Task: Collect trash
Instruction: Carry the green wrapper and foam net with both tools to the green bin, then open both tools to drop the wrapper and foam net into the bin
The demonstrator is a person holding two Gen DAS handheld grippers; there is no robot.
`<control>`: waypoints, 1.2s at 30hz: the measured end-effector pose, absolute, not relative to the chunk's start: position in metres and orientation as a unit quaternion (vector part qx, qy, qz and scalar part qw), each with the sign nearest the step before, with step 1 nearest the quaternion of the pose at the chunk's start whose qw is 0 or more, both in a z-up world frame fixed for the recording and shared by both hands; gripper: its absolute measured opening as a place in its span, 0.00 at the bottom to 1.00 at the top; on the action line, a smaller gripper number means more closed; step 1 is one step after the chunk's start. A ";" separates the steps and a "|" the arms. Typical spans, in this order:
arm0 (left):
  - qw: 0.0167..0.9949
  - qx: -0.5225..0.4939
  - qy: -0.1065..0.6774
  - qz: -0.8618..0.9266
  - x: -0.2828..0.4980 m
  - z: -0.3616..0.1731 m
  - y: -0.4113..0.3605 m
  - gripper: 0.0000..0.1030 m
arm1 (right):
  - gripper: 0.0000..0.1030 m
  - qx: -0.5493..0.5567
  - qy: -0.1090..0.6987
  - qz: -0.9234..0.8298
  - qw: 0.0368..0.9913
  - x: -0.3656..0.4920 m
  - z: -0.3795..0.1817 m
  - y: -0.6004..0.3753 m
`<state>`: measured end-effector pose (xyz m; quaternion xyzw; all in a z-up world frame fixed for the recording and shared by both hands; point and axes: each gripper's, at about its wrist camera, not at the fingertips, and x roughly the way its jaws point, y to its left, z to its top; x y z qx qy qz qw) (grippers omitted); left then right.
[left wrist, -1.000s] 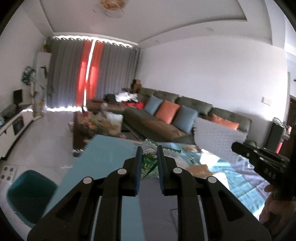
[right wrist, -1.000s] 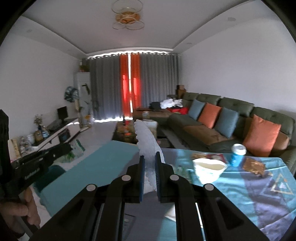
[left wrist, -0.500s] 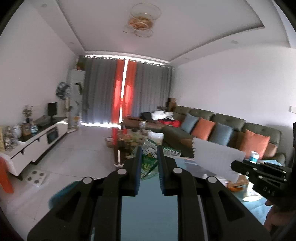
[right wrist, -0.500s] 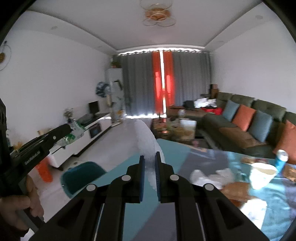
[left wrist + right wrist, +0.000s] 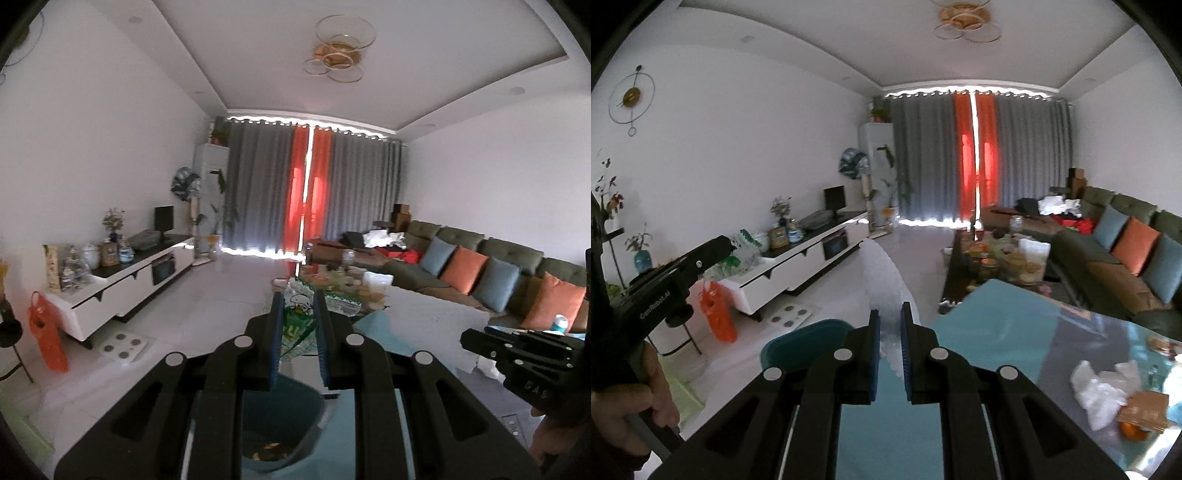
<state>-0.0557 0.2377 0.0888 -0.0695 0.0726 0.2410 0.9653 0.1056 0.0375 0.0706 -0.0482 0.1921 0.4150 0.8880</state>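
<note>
Left gripper [image 5: 298, 325] near level, pinching green wrapper [image 5: 297, 321]; right gripper [image 5: 890, 332] clamps foam sheet [image 5: 882, 280].

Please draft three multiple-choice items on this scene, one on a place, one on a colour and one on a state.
1. Where is the teal bin in the left wrist view?
A. on the sofa
B. right below the left gripper
C. on the TV cabinet

2. What colour is the snack bag in the left gripper?
A. green and white
B. plain black
C. pink

3. What is the right gripper doing?
A. standing open and empty
B. shut on a can
C. shut on the white foam sheet

Key: 1 B, the bin's mouth shows between the fingers; 2 A, green print on white; 3 C, the pads pinch the sheet.
</note>
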 end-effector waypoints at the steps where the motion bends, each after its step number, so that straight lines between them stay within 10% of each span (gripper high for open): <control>1: 0.964 -0.070 0.074 0.244 -0.057 0.088 0.241 0.16 | 0.09 -0.049 0.195 0.420 0.885 0.106 0.069 0.043; 29: 0.910 -0.147 0.259 0.287 0.067 -0.069 0.367 0.19 | 0.10 -0.103 0.376 0.481 0.785 0.162 -0.014 0.203; 36: 0.901 -0.156 0.283 0.290 0.099 -0.102 0.385 0.40 | 0.15 -0.115 0.401 0.477 0.773 0.166 -0.032 0.225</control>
